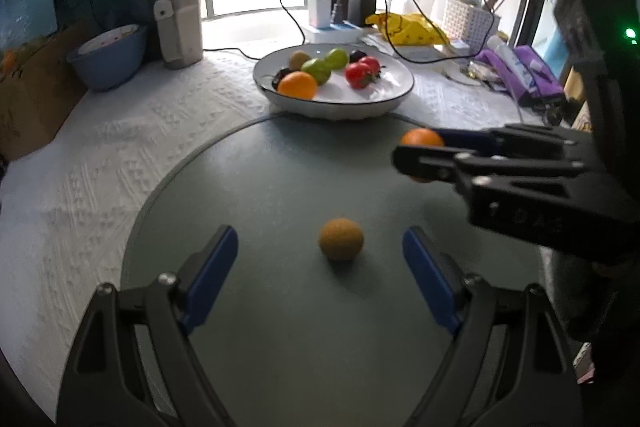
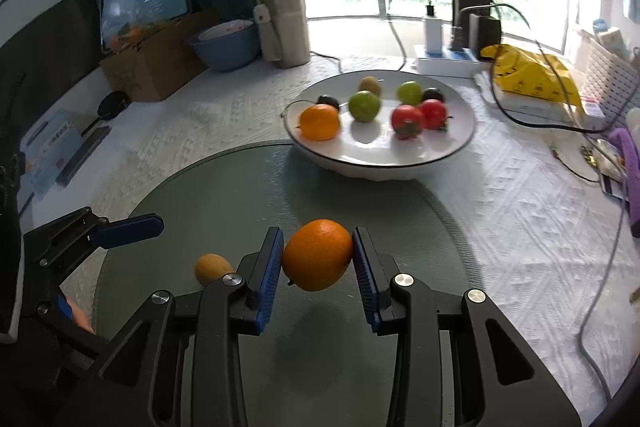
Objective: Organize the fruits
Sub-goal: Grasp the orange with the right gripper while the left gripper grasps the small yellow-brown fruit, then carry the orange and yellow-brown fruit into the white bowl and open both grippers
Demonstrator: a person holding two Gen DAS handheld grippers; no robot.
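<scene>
One brown fruit [image 1: 341, 239], two oranges [image 2: 318, 255]

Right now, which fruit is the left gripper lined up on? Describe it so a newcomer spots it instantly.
Start at the round grey-green mat in front of the white fruit bowl. One fruit sits loose on the mat: a small dull tan-brown ball, between the open jaws of the left gripper. Unlike the glossy orange clamped in the right gripper, it is matte and untouched.
</scene>
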